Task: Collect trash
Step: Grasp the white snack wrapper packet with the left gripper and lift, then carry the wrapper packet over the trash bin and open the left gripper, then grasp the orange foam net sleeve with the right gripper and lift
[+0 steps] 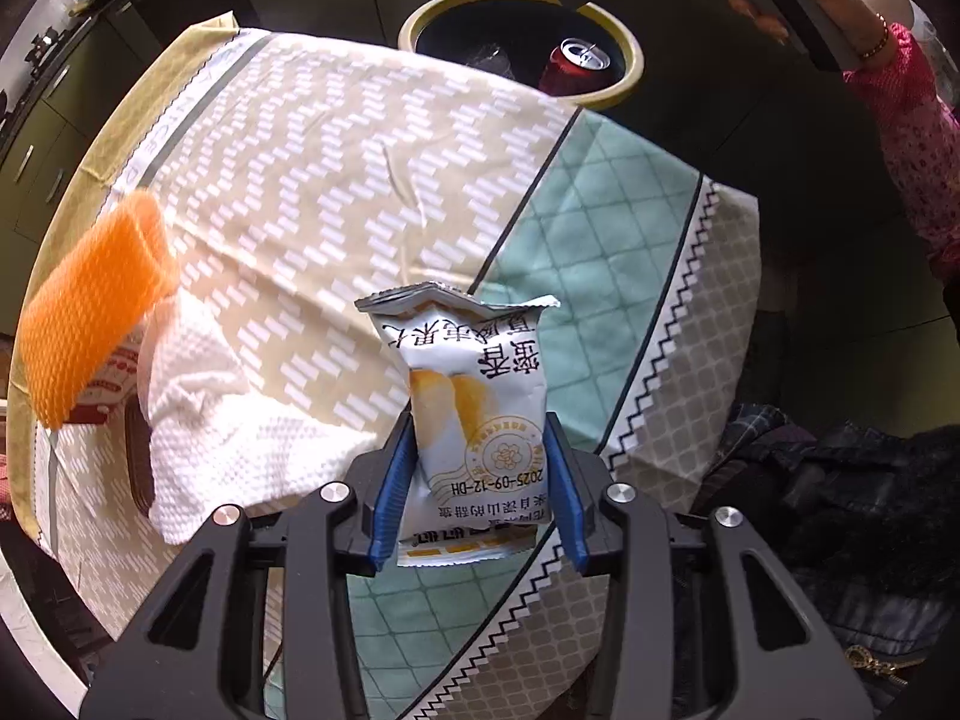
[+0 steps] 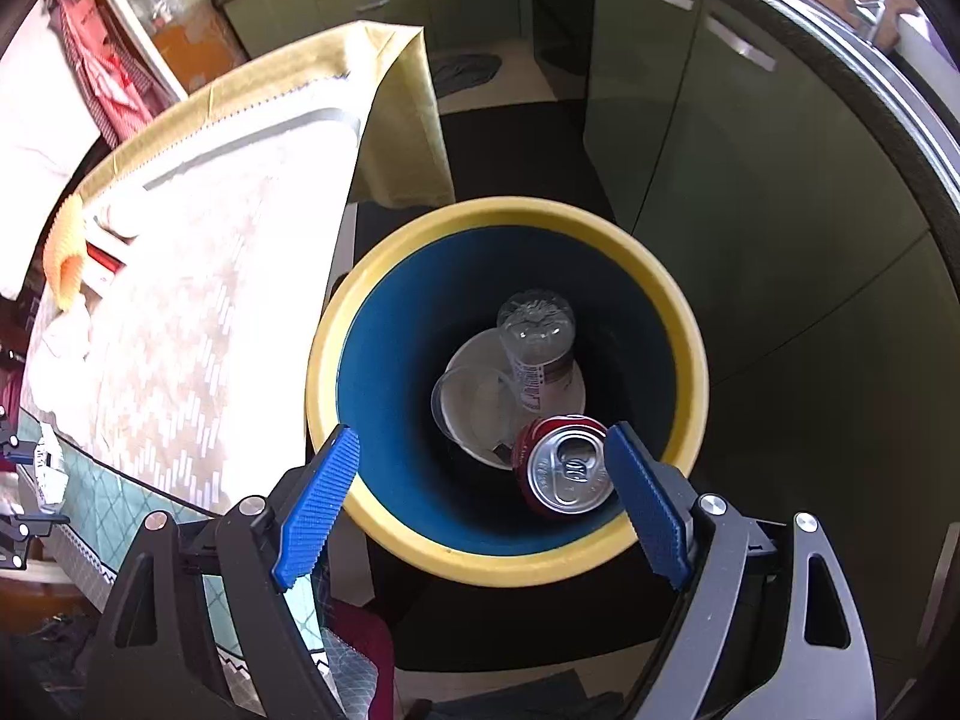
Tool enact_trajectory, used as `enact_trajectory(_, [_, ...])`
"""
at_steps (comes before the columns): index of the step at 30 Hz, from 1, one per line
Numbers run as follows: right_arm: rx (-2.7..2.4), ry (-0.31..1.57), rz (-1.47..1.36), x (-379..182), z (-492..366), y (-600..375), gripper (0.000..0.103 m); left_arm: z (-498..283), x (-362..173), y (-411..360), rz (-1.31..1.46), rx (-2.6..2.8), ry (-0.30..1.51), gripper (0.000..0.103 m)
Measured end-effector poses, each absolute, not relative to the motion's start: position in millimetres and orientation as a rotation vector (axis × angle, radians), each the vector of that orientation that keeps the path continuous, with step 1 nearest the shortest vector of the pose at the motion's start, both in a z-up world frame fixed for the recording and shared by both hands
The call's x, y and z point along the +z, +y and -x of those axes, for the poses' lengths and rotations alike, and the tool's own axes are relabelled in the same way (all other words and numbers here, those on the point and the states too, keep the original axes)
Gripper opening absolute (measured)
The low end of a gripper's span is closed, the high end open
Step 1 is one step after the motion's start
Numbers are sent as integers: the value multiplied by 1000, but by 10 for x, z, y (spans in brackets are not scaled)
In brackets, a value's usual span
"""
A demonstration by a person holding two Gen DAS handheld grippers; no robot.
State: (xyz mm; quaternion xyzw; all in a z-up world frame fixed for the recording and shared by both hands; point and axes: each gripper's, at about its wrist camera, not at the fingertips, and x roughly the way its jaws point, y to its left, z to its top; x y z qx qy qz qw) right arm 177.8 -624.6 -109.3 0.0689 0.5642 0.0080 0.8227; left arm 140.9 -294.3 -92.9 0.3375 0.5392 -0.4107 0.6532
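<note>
A white snack packet point(image 1: 462, 372) with yellow print stands upright between the blue pads of my left gripper point(image 1: 479, 426), which is shut on its lower sides, above the patterned tablecloth point(image 1: 336, 180). Beyond the table's far edge stands the yellow-rimmed blue bin point(image 1: 630, 54). My right gripper point(image 2: 483, 432) hangs open over that bin point(image 2: 384, 258) with nothing between its fingers. Inside the bin lie a red soda can point(image 2: 567, 468), a clear plastic bottle point(image 2: 537, 348) and a clear cup point(image 2: 474, 402).
An orange foam net point(image 1: 90, 312) lies on a red and white box point(image 1: 102, 390) at the table's left, beside a white paper towel point(image 1: 228, 420). Dark clothing point(image 1: 840, 510) is piled at the right. Green cabinets point(image 2: 750, 180) stand behind the bin. A hand in a pink sleeve point(image 1: 900, 138) is at the top right.
</note>
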Motion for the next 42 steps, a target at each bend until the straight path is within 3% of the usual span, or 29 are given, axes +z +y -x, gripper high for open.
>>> enact_trajectory(8, [-39,1088,-220,-783,-1354,-6575,83,-1593,-574,-3967,-769,-1011,1125,41])
enact_trajectory(16, [-108,1068,-256,-640,-882,-6836,83,-1980,-873,-5245,-733,-1019,1124,41])
enact_trajectory(18, [-124,1068,-262,-618,-783,-6880,83,-2085,-1016,-5469,-723,-995,1134,50])
enact_trajectory(19, [-131,1067,-266,-608,-747,-6902,83,-2127,-1095,-5565,-730,-982,1144,60])
enact_trajectory(22, [-144,1066,-274,-591,-662,-6933,83,-2204,-1195,-5673,-714,-952,1163,63])
enact_trajectory(27, [-129,1077,-268,-605,-645,-6928,83,-2131,-880,-5280,-630,-978,1149,63])
enact_trajectory(33, [-36,1077,-199,-617,-933,-6627,83,-1800,-295,-4104,-505,-928,1073,69])
enact_trajectory(35, [31,1046,-161,-548,-1103,-6390,83,-1712,-197,-3690,-479,-863,1059,73])
enact_trajectory(42, [359,1018,85,-336,-1869,-5008,83,-1562,-179,-2165,-320,-605,1075,74])
